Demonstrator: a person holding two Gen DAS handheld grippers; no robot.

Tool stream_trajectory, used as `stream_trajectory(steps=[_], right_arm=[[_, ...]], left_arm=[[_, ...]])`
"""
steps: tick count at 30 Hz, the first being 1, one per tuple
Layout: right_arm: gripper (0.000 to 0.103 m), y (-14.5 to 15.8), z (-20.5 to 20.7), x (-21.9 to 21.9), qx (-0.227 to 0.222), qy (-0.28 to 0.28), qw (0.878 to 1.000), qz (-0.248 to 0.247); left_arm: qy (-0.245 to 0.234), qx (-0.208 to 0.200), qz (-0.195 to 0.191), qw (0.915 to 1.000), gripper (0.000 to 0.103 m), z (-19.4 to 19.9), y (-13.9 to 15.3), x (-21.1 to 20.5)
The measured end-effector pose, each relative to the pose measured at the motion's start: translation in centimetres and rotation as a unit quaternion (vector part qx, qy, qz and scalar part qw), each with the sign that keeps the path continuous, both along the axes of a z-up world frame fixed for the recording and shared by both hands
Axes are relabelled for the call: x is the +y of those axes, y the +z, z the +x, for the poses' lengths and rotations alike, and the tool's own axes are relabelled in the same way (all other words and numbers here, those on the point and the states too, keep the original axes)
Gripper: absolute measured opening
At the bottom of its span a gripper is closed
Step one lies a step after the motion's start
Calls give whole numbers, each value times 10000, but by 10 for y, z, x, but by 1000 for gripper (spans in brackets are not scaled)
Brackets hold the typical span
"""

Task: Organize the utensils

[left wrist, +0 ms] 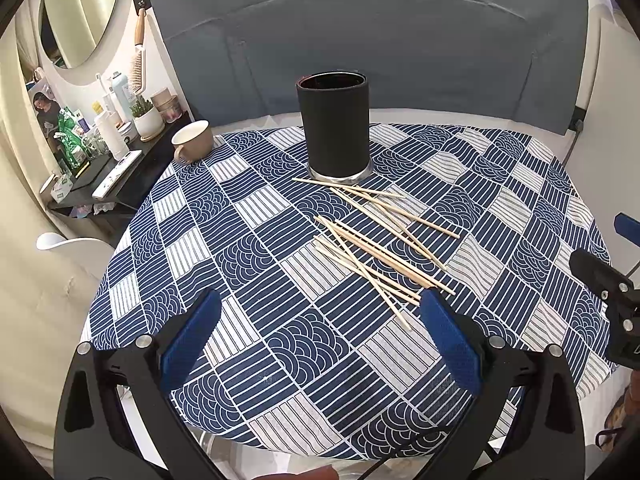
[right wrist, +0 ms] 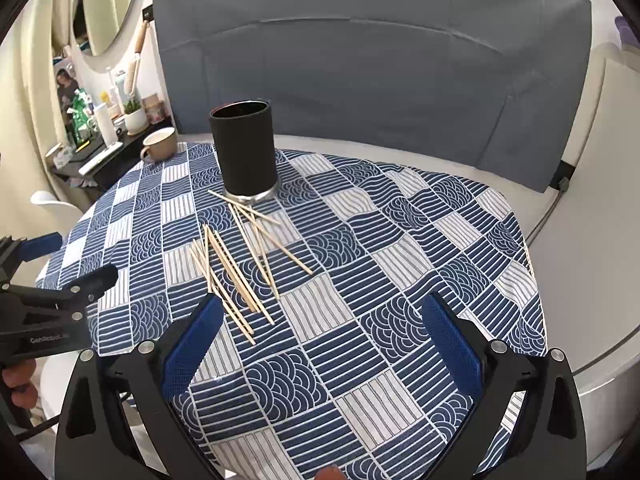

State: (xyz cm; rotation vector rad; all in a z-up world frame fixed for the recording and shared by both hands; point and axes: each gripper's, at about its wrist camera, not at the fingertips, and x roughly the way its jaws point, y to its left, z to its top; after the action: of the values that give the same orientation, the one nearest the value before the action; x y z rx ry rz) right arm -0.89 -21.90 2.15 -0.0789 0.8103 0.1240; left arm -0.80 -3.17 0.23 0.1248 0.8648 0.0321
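Both grippers, left (left wrist: pixel 320 336) and right (right wrist: pixel 320 340), gape empty; sticks (left wrist: pixel 380 244) look light, stiff, slippery: pinch mid-length.

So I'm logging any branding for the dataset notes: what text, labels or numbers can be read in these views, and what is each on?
"GenRobot.AI" as far as it reads, the last letters unclear: white print on the black body of the left tongs, seen in the right wrist view.
Bottles and boxes on the side shelf: labels too small and blurred to read.
Black utensil holder, beige mug, wooden chopsticks, patterned tablecloth: no text visible.
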Motion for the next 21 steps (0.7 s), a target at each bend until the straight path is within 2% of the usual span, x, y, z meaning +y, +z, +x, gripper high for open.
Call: stream_trajectory(steps=[21], right_arm=[[95,-8,2,6,120,-31,9999,-84]], left_arm=[[-131,97,74,9998,97,8,-2,3]])
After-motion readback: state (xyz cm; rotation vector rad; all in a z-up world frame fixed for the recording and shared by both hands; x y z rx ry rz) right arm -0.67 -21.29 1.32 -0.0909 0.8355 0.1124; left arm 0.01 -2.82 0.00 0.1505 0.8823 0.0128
